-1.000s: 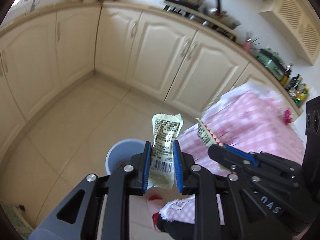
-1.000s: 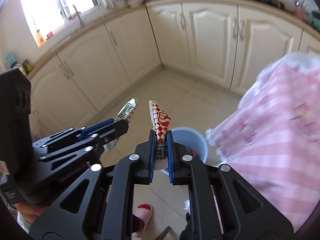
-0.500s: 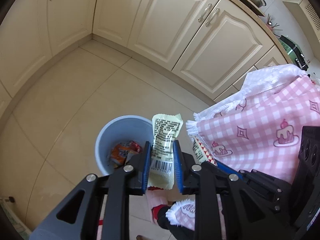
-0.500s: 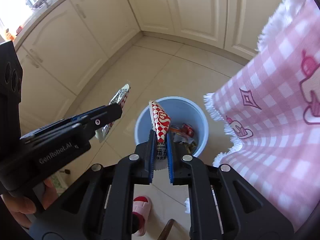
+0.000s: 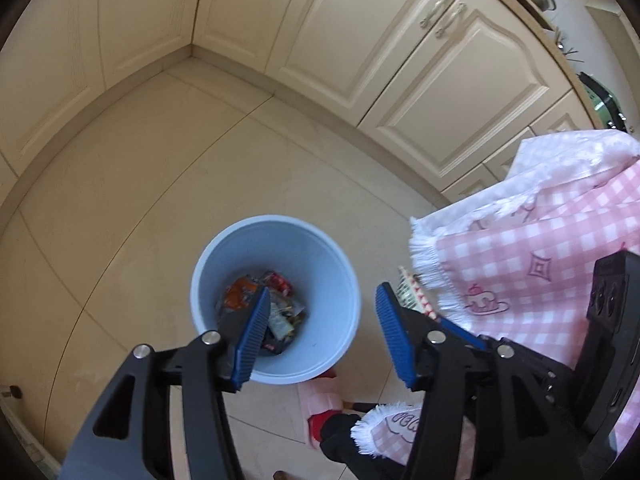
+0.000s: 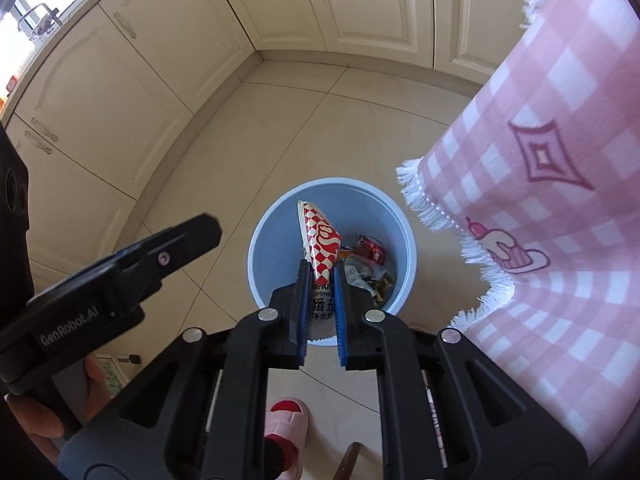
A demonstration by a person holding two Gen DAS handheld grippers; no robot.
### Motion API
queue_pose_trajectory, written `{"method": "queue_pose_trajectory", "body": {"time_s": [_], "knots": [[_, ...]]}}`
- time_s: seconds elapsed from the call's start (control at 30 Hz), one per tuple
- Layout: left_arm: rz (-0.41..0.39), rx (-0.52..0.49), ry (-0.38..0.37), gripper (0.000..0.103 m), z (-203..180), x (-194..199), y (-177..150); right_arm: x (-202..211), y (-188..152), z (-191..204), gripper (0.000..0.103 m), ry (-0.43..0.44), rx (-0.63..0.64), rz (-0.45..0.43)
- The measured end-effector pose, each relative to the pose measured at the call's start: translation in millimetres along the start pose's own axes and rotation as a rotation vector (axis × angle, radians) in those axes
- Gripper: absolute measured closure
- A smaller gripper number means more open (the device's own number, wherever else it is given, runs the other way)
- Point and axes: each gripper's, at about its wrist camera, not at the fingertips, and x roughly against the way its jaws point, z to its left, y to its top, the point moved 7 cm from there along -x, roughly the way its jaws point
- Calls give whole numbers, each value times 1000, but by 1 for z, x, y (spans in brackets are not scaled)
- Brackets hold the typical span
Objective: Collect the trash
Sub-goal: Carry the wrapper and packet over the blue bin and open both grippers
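The left gripper has its blue-padded fingers spread wide apart with nothing between them. Seen through that gap, below and just ahead of the tips, stands the pale blue bin on the tiled floor, its mouth facing up. At its bottom lies a heap of crumpled wrappers, orange, red and silver; single pieces cannot be told apart.

The right gripper has its fingers drawn close and clamped on a red-and-white checked packet. The packet stands upright out of the tips, its serrated top edge uppermost, its lower printed part pinched between the pads. From the right wrist view it lines up over the bin's opening, with the wrappers showing just right of the fingers.

To the right of both grippers hangs the fringed edge of a pink checked tablecloth, near the bin's rim. Behind the right fingers, a pink slipper rests on the floor. Cream cabinet doors line the far walls.
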Motion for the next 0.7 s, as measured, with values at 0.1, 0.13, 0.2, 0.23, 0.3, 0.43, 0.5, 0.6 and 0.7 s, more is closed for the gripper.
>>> {"method": "queue_pose_trajectory", "body": {"time_s": [0.1,0.13,0.2,0.23,0.3,0.43,0.5,0.6,0.7], "knots": [[16,18,35,49,14,0,-3,-3,0,2,92,0,-2,7],[18,23,42,49,17,-1,-3,-3,-1,3,92,1,-3,9],[25,34,53,49,22,-2,-3,-5,-1,7,92,1,-3,11],[30,39,56,49,25,-2,-4,-6,0,9,92,-1,-2,10],[36,50,62,49,30,-2,-4,-7,2,11,91,2,1,8],[38,56,68,49,33,1,-5,0,6,6,91,7,0,-1],[37,58,67,49,33,1,-5,0,8,6,88,4,-3,-9],[35,63,67,49,33,2,-4,1,13,5,88,-7,-9,-20],[34,63,68,49,33,2,-4,-1,16,5,87,-19,-12,-23]]}}
